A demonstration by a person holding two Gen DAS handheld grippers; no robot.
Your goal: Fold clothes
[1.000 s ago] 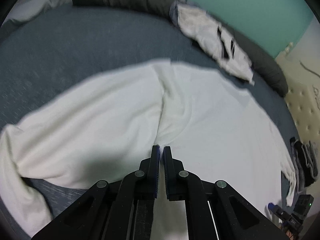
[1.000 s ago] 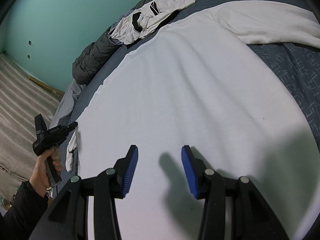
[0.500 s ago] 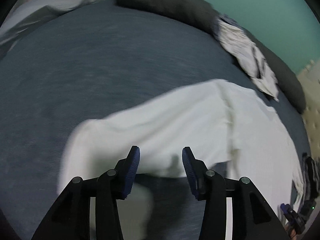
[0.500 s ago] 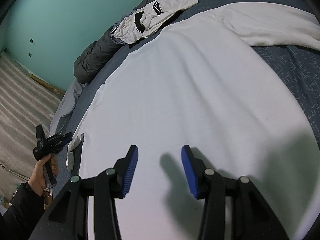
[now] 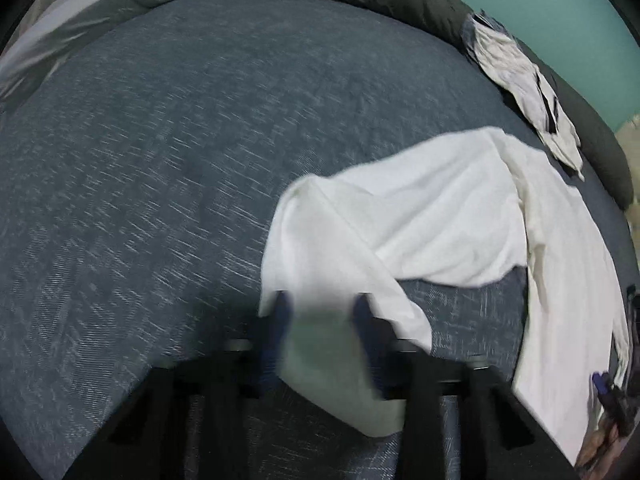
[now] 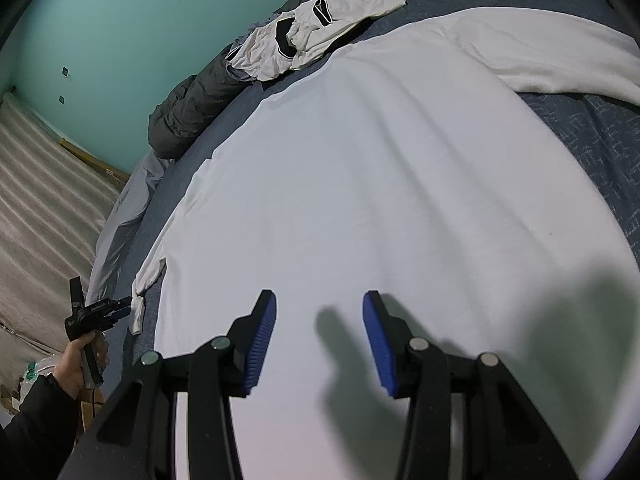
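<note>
two garments lie on the bed (image 5: 160,160): one big white long-sleeved shirt (image 6: 380,200), spread flat, and one crumpled white piece with black trim (image 6: 316,28) resting against a single dark rolled quilt (image 6: 192,112) by the teal wall (image 6: 120,40). the bed cover is blue-grey with a fine woven fleck; the shirt is soft, smooth knit with shallow ripples. my left gripper (image 5: 320,320) is blurred, its jaws spread wide on either side of the shirt's sleeve (image 5: 332,280), which bends back at the elbow; i cannot tell if they touch it. my right gripper (image 6: 318,308) hovers over the shirt's body, jaws wide apart, holding nothing, its blue ribbed pads (image 6: 262,344) bare.
</note>
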